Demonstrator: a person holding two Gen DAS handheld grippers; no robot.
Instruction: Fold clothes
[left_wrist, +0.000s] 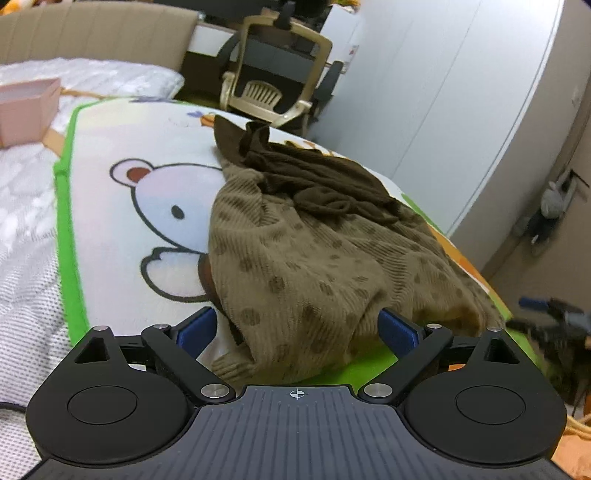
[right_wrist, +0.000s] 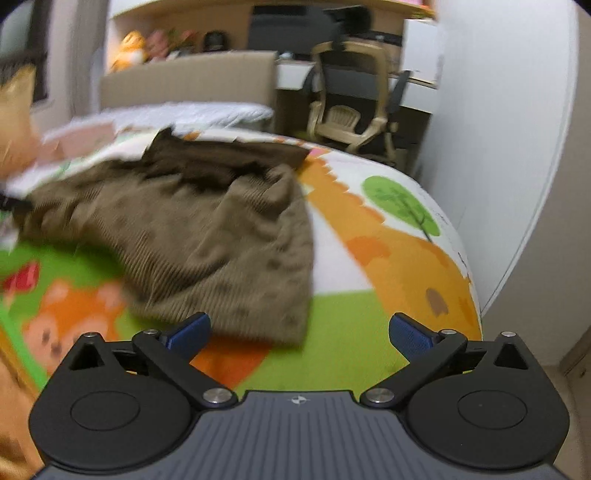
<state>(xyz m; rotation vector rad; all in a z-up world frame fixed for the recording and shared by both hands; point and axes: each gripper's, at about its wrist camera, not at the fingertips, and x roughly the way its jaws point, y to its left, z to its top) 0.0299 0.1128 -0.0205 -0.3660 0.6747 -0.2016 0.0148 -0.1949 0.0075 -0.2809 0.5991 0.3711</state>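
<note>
Standing wide with nothing between them, the jaws of the left gripper (left_wrist: 298, 328) frame the near hem of the brown garment (left_wrist: 295, 266) at the bottom centre of the left wrist view; the blue pads (left_wrist: 199, 326) sit either side of the cloth without pressing it. The right gripper (right_wrist: 299, 332) is just as wide, its jaws over green mat with the garment's lower right corner just beyond the left pad, at lower centre of its view.

The garment lies rumpled on the cartoon play mat (left_wrist: 110, 229) that covers the bed, bunched into a mound and not spread flat. To fold well, I judge each gripper should take one corner of a single layer at the hem, pull it taut to flatten the mound, then carry the edge over evenly.

Its outer cloth is a ribbed, corduroy-like olive brown with darker dots; a thinner, smoother dark brown layer (left_wrist: 317, 177) gathers in creases at the far end. It looks soft and limp, likely to slump. The mat is smooth and printed: a white bear, green border, orange patches.
</note>
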